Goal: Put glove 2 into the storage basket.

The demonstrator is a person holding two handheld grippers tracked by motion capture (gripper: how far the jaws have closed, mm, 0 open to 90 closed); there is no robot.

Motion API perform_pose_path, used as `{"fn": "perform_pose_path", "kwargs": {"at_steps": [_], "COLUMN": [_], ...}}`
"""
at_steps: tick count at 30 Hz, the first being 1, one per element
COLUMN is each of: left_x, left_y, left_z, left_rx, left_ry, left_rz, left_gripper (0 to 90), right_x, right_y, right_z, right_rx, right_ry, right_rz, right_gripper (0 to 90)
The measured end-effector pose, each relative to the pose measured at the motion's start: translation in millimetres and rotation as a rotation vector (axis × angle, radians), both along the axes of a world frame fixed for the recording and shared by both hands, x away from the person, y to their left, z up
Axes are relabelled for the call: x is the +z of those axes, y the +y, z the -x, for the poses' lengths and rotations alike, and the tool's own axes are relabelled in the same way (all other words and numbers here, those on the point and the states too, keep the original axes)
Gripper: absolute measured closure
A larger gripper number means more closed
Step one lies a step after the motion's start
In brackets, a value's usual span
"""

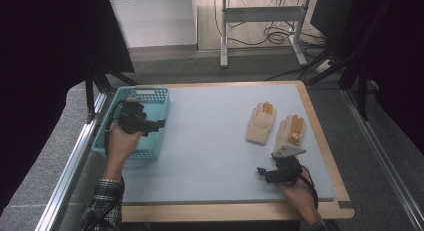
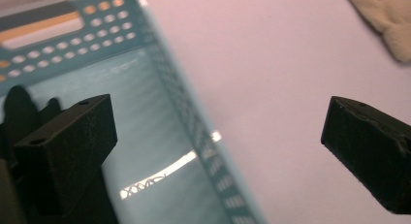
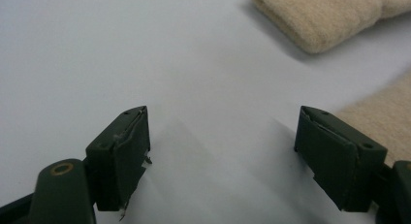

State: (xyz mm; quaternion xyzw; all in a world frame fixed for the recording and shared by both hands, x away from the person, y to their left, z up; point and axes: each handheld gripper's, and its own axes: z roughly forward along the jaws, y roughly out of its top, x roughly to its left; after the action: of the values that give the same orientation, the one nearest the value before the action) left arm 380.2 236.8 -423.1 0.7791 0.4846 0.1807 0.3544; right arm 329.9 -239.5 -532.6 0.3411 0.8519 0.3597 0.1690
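1. At the far left of the high view we see a teal basket [image 1: 150, 98] on the pale mat [image 1: 210, 141], its perforated walls upright and its near end under the left hand.
2. Our left gripper [image 1: 159, 124] hangs over the basket, pointing toward the middle of the table. In the left gripper view its jaws stand wide apart with nothing between the pads: one jaw sits above the basket's floor [image 2: 145, 136], the other above bare mat, and the basket's right wall runs between them.
3. The middle of the mat lies bare between the two hands.
4. Further right, two cream gloves lie flat, side by side, orange fingertips pointing away from us. The left glove [image 1: 261, 123] is well apart from the left gripper and a little ahead of the right one.
5. The right glove [image 1: 290, 131] lies just beyond our right gripper [image 1: 264, 174], near but not touching.
6. In the right gripper view that gripper's jaws gape wide over bare mat and grip nothing; one glove's cuff [image 3: 320, 20] lies ahead to the upper right, and the other glove's edge [image 3: 378, 117] sits just beside the right-hand jaw.
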Motion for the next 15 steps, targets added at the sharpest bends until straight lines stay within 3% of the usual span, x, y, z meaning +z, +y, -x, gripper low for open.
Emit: {"fn": "perform_pose_path", "kwargs": {"at_steps": [1, 4, 8, 11, 12, 15], "left_x": [1.5, 0.6, -5.4, -10.2, -16.6, -24.1], "left_y": [-11.1, -22.4, -53.1, -64.3, -75.7, -85.6], "left_z": [4.8, 9.5, 23.9, 29.1, 34.5, 40.6], "left_rx": [-0.028, -0.054, -0.125, -0.148, -0.16, -0.172], "left_ry": [-0.022, -0.038, -0.067, -0.071, -0.082, -0.094], "left_rz": [0.011, 0.04, 0.05, 0.05, 0.025, 0.012], "left_gripper": [0.5, 1.1, 1.1, 1.2, 1.1, 1.1], "right_x": [-0.1, -0.1, -0.1, -0.1, -0.1, -0.1], "right_y": [0.0, 0.0, 0.0, 0.1, 0.2, 0.1], "right_z": [0.0, 0.1, 0.1, 0.1, 0.2, 0.0], "right_rx": [0.0, 0.0, 0.0, -0.001, -0.002, -0.001], "right_ry": [0.0, -0.001, -0.002, -0.001, 0.001, 0.001], "right_rz": [0.0, 0.0, 0.001, 0.0, -0.002, -0.002], "right_gripper": [20.1, 20.1, 20.1, 20.1, 20.1, 20.1]}}
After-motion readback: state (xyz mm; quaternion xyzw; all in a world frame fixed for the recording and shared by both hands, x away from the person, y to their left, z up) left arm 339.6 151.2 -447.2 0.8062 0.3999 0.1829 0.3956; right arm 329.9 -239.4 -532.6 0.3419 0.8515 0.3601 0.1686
